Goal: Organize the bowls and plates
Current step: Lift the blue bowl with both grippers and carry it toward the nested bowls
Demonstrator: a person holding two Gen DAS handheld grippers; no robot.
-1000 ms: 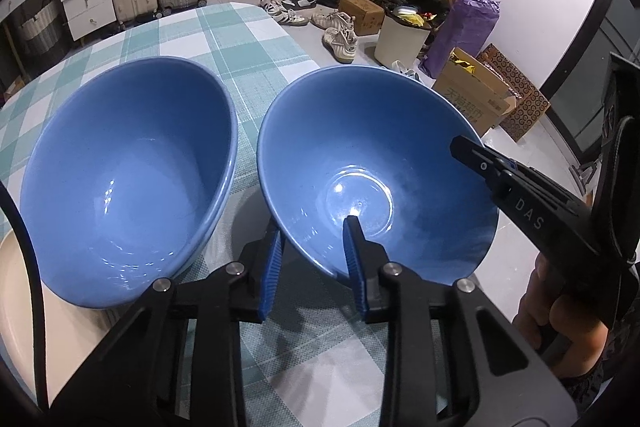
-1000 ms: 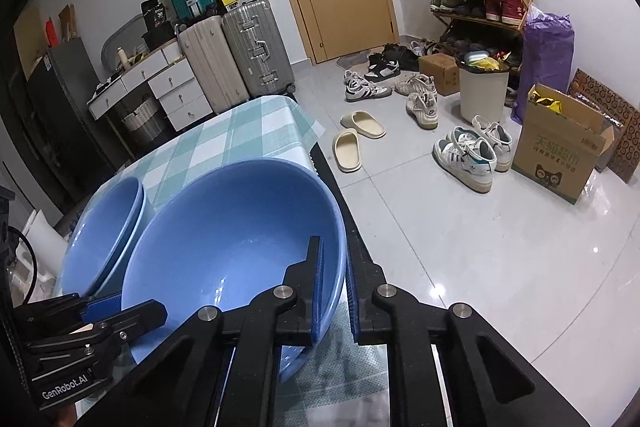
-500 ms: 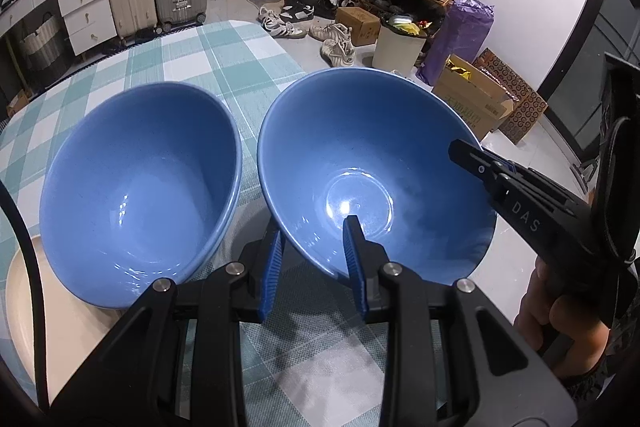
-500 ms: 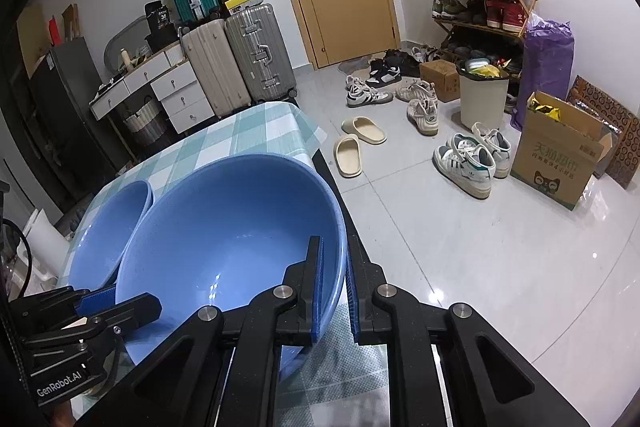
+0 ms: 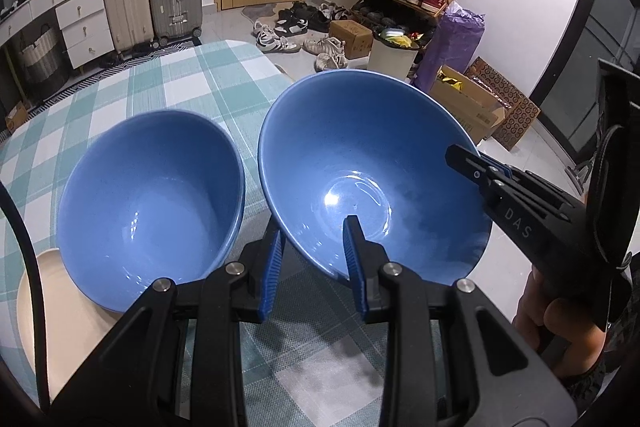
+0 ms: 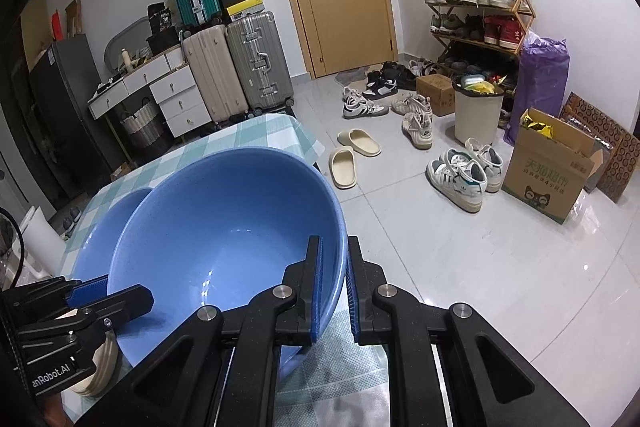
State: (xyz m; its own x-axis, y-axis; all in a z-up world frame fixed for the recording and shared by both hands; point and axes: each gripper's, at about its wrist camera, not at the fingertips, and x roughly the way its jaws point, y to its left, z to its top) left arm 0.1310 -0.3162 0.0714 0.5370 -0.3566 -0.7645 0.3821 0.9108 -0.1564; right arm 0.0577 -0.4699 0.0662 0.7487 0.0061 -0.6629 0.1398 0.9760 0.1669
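Note:
Both grippers hold one large blue bowl (image 5: 372, 155) in the air, tilted, above the checked tablecloth (image 5: 160, 83). My left gripper (image 5: 314, 227) is shut on its near rim, one finger inside and one outside. My right gripper (image 6: 334, 241) is shut on the opposite rim, and it shows in the left wrist view as a black finger (image 5: 472, 163) at the bowl's right edge. A second blue bowl (image 5: 152, 195) sits lower to the left, on a cream plate (image 5: 44, 291). In the right wrist view this second bowl (image 6: 104, 227) peeks out behind the held bowl (image 6: 224, 227).
The table's right edge drops to a tiled floor with scattered shoes (image 6: 460, 179) and slippers (image 6: 344, 163). A cardboard box (image 6: 548, 171), a bin (image 6: 476, 115) and a shoe rack (image 6: 476, 11) stand at the right. Suitcases (image 6: 236, 71) and drawers stand beyond the table's far end.
Both grippers have risen with the bowl held between them. The second bowl and the tablecloth now lie farther below, and more of the room shows.

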